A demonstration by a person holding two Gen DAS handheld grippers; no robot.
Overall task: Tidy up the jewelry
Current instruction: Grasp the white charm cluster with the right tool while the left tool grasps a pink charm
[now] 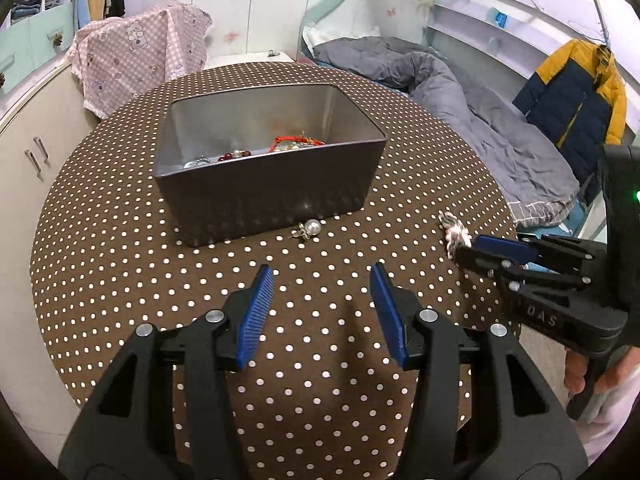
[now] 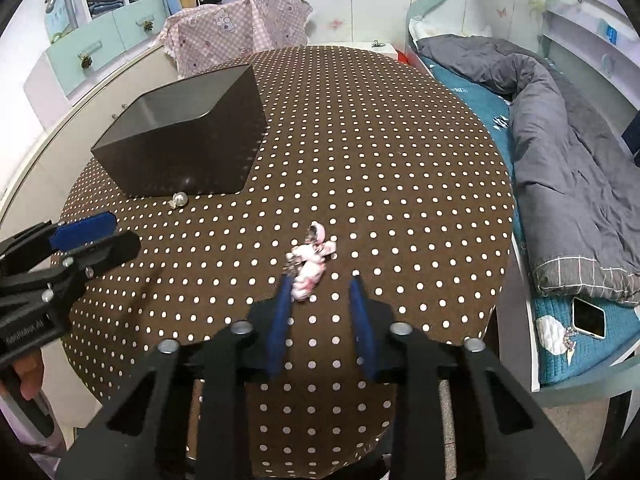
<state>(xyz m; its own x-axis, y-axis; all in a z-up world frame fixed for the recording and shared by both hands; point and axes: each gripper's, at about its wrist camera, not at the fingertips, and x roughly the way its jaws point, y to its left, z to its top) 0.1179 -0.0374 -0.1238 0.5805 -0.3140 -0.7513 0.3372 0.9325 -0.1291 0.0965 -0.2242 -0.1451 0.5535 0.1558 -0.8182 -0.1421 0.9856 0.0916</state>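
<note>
A round table (image 1: 120,280) covered in brown cloth with white dots was seen in both wrist views. A dark rectangular box (image 1: 264,196) stood on it, toward the far left side. Jewelry (image 1: 296,145) was seen inside the box: red cord and beads, mostly hidden by the near wall. A pearl earring (image 1: 309,229) lay on the cloth just beside the box's near wall, apparently not touching it.

The left gripper (image 1: 322,292) was held above the bare cloth, jaws spread wide, nothing between them. The pearl earring was ahead of it, apart from the fingertips.

The right gripper (image 2: 320,292) was held low at the table's right part, jaws parted partway. A pink-and-white braided bracelet (image 2: 310,264) lay on the cloth at the fingertips, its near end just beside the left blue pad (image 2: 282,312); contact could not be told because of blur. It was not clamped. The bracelet was well apart from the box.

A bed with a grey quilt (image 2: 560,168) was seen to the right, with a phone (image 2: 588,317) on it.
</note>
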